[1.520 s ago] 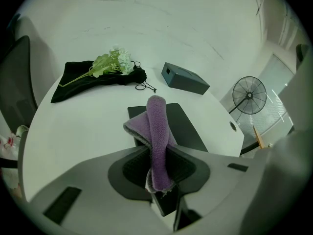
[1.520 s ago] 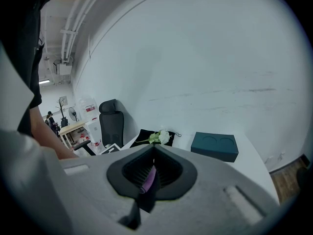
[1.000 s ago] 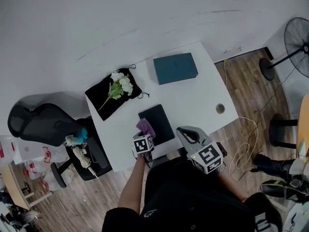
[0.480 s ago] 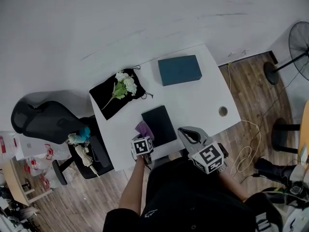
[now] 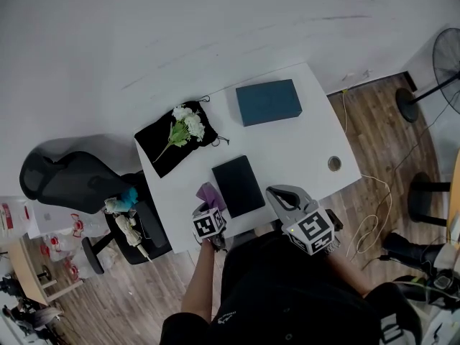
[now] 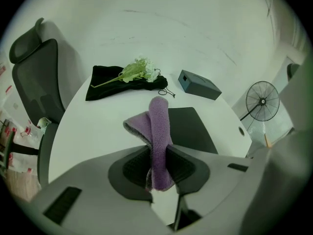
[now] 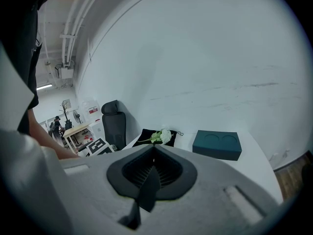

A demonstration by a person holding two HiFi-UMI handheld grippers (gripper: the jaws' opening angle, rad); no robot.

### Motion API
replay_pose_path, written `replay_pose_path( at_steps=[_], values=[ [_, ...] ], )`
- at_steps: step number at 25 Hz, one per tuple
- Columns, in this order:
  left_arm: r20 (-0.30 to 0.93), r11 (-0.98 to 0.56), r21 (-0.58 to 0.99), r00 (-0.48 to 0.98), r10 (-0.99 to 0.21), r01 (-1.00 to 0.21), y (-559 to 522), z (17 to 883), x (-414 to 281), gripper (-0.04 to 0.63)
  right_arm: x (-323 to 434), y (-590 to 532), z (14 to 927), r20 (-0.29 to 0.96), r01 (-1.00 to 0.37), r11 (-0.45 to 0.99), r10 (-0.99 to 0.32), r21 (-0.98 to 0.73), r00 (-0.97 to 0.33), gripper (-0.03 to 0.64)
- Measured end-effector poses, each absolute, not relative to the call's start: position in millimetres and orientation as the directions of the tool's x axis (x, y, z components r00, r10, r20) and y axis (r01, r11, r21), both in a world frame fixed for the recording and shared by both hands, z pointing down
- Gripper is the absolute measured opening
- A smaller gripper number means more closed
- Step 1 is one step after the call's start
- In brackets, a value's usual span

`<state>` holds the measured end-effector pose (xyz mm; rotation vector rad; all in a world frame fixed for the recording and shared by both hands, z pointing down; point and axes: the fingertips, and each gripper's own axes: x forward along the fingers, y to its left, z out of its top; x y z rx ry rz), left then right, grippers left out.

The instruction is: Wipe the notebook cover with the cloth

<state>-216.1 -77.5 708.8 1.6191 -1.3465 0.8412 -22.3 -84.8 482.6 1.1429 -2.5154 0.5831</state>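
Looking down, the head view shows the left gripper [image 5: 210,207] holding a purple cloth [image 5: 210,195] just beside the black notebook [image 5: 238,185] on the white worktop [image 5: 302,142]. Left gripper view: its fingers [image 6: 134,168] pinch the cloth. Right gripper view: the fingers of the right gripper [image 7: 153,150] are pressed together.

This looks like an office. A white counter [image 5: 302,142] with a round cable grommet [image 5: 333,164] stands against a plain white wall [image 5: 180,27] at the centre of the head view. A black swivel chair [image 5: 61,182] sits at the left, and a pedestal fan [image 5: 442,67] at the right edge. A loose cable [image 5: 370,225] trails over the wood-plank floor [image 5: 374,128] at the lower right.
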Motion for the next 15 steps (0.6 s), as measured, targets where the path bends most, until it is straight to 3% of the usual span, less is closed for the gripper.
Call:
replay_pose_path(
  at_steps=[7, 15],
  values=[
    [0.834, -0.151, 0.305, 0.340, -0.435, -0.940, -81.7, 681.2, -160.0, 0.086, -19.9, -90.2, 482.0, 0.436, -0.760, 0.611, -0.634, -0.224, -0.639, 0.005],
    [0.787, -0.334, 0.402, 0.508, -0.349, -0.852, -77.0, 668.3, -82.2, 0.086, -16.2, -95.1, 482.1, 0.438, -0.755, 0.620, -0.629, -0.215, -0.642, 0.005]
  ],
)
